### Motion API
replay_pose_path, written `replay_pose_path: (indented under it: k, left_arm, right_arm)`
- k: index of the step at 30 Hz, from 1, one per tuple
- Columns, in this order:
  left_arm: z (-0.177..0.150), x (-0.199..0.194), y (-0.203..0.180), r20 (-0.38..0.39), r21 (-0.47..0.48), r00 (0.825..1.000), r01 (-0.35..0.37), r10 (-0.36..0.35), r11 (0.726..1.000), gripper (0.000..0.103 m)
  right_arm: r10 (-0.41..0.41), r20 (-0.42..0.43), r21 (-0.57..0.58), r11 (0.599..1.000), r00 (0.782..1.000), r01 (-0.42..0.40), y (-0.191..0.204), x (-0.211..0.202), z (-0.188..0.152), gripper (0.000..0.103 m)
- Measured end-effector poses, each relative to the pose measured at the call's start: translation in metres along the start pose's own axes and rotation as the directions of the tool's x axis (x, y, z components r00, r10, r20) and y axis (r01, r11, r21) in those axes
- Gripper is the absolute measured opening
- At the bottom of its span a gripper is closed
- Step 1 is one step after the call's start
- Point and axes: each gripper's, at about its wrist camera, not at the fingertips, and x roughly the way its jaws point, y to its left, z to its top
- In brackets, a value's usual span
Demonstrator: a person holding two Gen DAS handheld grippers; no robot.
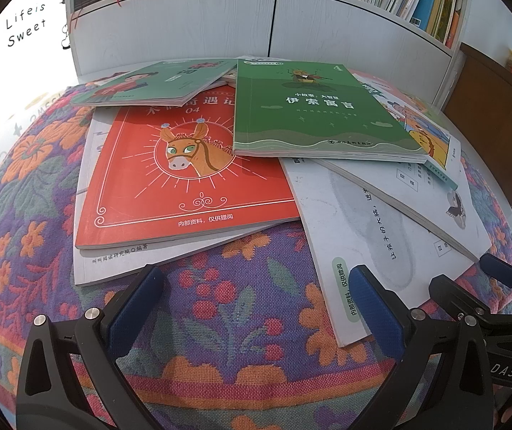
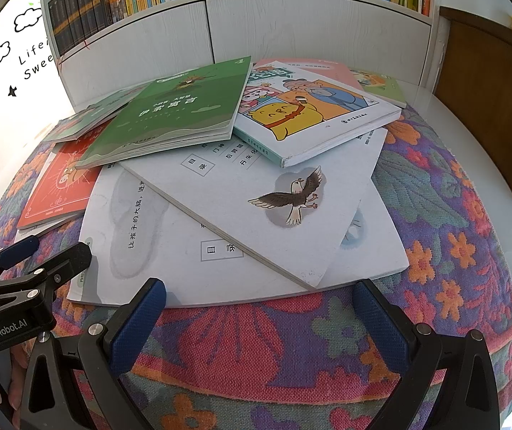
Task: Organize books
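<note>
Risk: the books are a loose overlapping heap, so pulling a bottom one likely drags or spills those above; thin soft covers may bend or slip from the pads. The green book (image 1: 313,107) sits on top toward 12 o'clock, overlapping the red donkey book (image 1: 170,179) at 10 o'clock. The white eagle book (image 2: 274,200) lies skewed at centre over a bigger white book (image 2: 141,251); the cartoon book (image 2: 313,114) is at 1 o'clock. All rest on the floral cloth (image 2: 445,215). Left gripper (image 1: 256,308) is spread wide, empty, near the white book's corner. Right gripper (image 2: 259,319) is spread too, holding nothing, just short of the heap's edge.
</note>
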Motion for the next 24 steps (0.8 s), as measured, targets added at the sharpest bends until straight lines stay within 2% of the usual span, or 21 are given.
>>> replay_pose_path:
  k: [14, 17, 18, 19, 20, 22, 24]
  left_arm:
    - [0.0, 0.0, 0.0, 0.0, 0.0, 1.0, 0.002, -0.002, 1.0, 0.103]
    - [0.001, -0.004, 0.0, -0.041, 0.037, 0.999, 0.004, -0.002, 0.999, 0.103]
    - [0.002, -0.007, 0.001, -0.063, 0.055, 0.998, -0.006, 0.01, 0.998, 0.103]
    - [0.004, -0.011, 0.001, -0.076, 0.069, 0.997, -0.014, 0.019, 0.998, 0.102]
    - [0.008, -0.016, 0.003, -0.079, 0.081, 0.997, -0.016, 0.022, 0.997, 0.102]
    - [0.022, -0.026, 0.006, -0.047, 0.095, 0.999, -0.002, 0.006, 0.995, 0.102]
    - [0.044, -0.031, 0.011, -0.002, 0.096, 1.0, -0.019, 0.019, 0.995, 0.102]
  right_arm:
    - [-0.004, 0.001, 0.005, 1.0, 1.0, 0.004, 0.0, 0.0, 0.002, 0.103]
    - [-0.002, -0.025, 0.004, 1.0, 1.0, 0.002, 0.001, -0.001, 0.006, 0.103]
    - [0.009, -0.056, -0.007, 1.0, 0.998, -0.009, 0.002, -0.004, 0.009, 0.1]
    - [0.016, -0.072, -0.019, 1.0, 0.997, -0.017, 0.003, -0.008, 0.011, 0.089]
    - [0.025, -0.07, -0.029, 0.999, 0.997, -0.027, 0.004, -0.014, 0.013, 0.084]
    - [0.045, -0.033, -0.048, 0.998, 0.998, -0.047, 0.007, -0.029, 0.024, 0.084]
    - [0.058, -0.006, -0.074, 0.996, 0.998, -0.058, 0.01, -0.035, 0.039, 0.084]
